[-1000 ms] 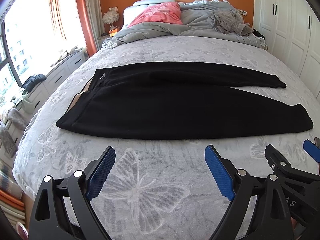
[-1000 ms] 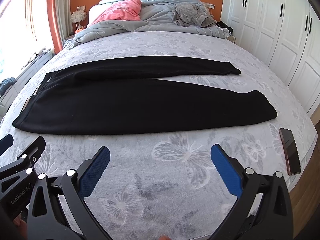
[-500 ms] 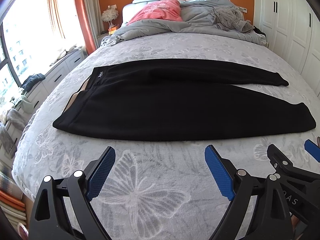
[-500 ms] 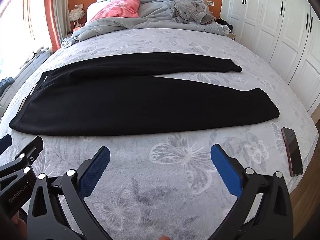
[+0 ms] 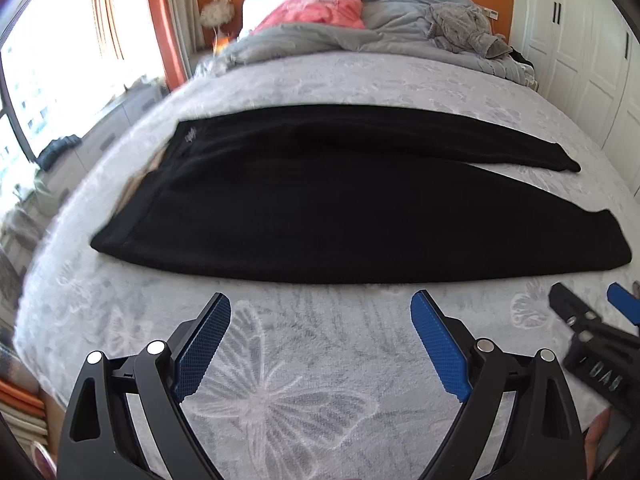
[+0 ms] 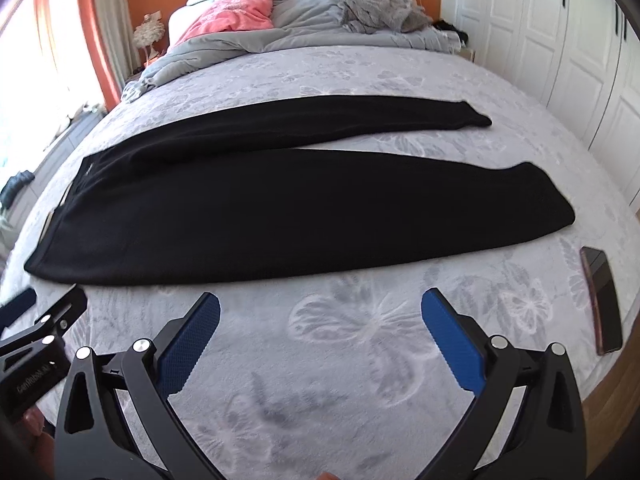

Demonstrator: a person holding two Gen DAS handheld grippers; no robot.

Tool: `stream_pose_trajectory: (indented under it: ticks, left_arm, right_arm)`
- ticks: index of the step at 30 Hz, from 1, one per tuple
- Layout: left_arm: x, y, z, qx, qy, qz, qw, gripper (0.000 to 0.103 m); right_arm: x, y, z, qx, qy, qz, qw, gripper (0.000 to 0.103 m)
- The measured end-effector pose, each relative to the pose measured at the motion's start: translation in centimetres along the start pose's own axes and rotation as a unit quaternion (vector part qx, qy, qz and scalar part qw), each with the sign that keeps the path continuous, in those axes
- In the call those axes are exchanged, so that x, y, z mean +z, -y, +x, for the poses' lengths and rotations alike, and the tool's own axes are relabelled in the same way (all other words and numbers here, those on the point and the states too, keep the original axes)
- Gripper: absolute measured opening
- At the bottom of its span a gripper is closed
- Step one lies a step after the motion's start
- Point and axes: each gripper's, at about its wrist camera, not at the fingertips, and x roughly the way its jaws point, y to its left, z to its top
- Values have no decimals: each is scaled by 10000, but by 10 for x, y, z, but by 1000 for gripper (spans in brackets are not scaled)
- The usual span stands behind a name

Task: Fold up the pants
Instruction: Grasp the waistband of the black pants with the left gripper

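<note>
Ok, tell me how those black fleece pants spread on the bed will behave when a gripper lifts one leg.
The black fleece pants lie flat and limp, so a lifted leg will probably droop and drag. The thick fabric looks unlikely to slip from the blue pads. Against the plush butterfly bedspread, they may cling.

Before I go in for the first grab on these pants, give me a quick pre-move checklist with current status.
1. Left tool open and empty: ok.
2. Right tool open and empty: ok.
3. Black pants flat on the bed, legs spread apart, not yet folded: ok.
4. Both tools short of the near pants edge, touching nothing: ok.
5. Phone lies near the right bed edge, beside the near leg cuff: not ok, could get swept.
6. Underside of the pants free of snags: cannot tell.
</note>
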Motion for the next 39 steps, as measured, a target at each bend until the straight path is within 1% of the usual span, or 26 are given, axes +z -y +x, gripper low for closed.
stream_pose_trajectory:
  ticks: [1,3,5,7,8,11,12,14,16,17,19,21,22,24,25,26,27,28,29,30,31,32,34,36,37,39]
  left_arm:
    - [5,-9,8,-250,-194,-174,9993,89]
    - [19,-36,31,-808,-596,-636,9929,89]
    - [41,-65,49,-910,-652,-993,9887,89]
    - [70,-92,64,-738,-519,-1179,9889,89]
    - [91,-108,75,-599,-392,-1230,9898,89]
    - [151,-143,113,-288,-278,-1311,9906,89]
    - [174,-156,131,-117,-293,-1346,9904,89]
    - [214,-175,164,68,-332,-1408,9895,89]
    - [247,-194,194,324,-329,-1505,9875,89]
    - [259,-201,208,431,-343,-1537,9866,89]
    - [282,-219,241,626,-487,-1608,9838,89]
    - [295,-236,270,870,-691,-1757,9782,89]
    - [298,-243,283,959,-754,-1887,9744,89]
    - [294,-252,300,1026,-936,-1952,9709,88]
    - [293,-253,305,1113,-992,-1851,9713,88]
    - [294,-248,306,1304,-926,-1627,9736,85]
    - [295,-244,306,1445,-915,-1506,9737,70]
    - [295,-242,303,1544,-916,-1464,9728,61]
    - [297,-241,300,1357,-890,-1465,9758,33]
    - [299,-240,295,999,-927,-1487,9795,12]
    - [300,-238,286,983,-924,-1539,9788,10]
    - [300,-234,276,953,-870,-1524,9799,7]
    - [300,-227,248,854,-701,-1457,9831,6]
    - [300,-223,210,534,-501,-1469,9864,6]
    - [295,-223,182,293,-324,-1462,9883,6]
    - [283,-217,135,2,-96,-1367,9906,6]
  right_arm:
    - [6,12,5,52,-31,81,9999,98]
    - [31,54,23,113,-63,346,9993,98]
    - [57,89,39,66,-39,490,9988,98]
    - [98,130,61,-99,63,513,9986,98]
    - [118,147,73,-232,114,482,9985,98]
    - [183,193,121,-494,198,331,9980,98]
    - [201,204,137,-535,180,325,9979,98]
    - [236,228,176,-757,144,377,9963,98]
    - [265,247,217,-885,-57,489,9949,98]
    - [276,256,234,-936,-133,594,9937,98]
    - [287,269,259,-856,-210,816,9928,98]
    - [291,279,278,-931,-238,960,9907,98]
    - [293,282,295,-967,-366,987,9897,98]
    - [291,281,314,-1029,-652,950,9880,98]
    - [290,280,316,-1068,-510,901,9889,98]
    - [289,278,313,-1022,-356,885,9902,97]
    - [290,276,311,-833,-281,891,9921,90]
    - [289,274,309,-858,-252,886,9920,72]
    - [288,272,305,-845,-201,856,9925,47]
    - [288,269,299,-763,-173,815,9936,27]
    - [288,269,291,-571,-173,869,9944,16]
    - [288,268,279,-431,-60,927,9947,14]
    - [290,266,247,-176,225,897,9956,13]
    - [287,264,205,45,521,839,9951,13]
    - [286,263,188,125,630,786,9948,13]
    - [279,261,151,241,825,632,9943,13]
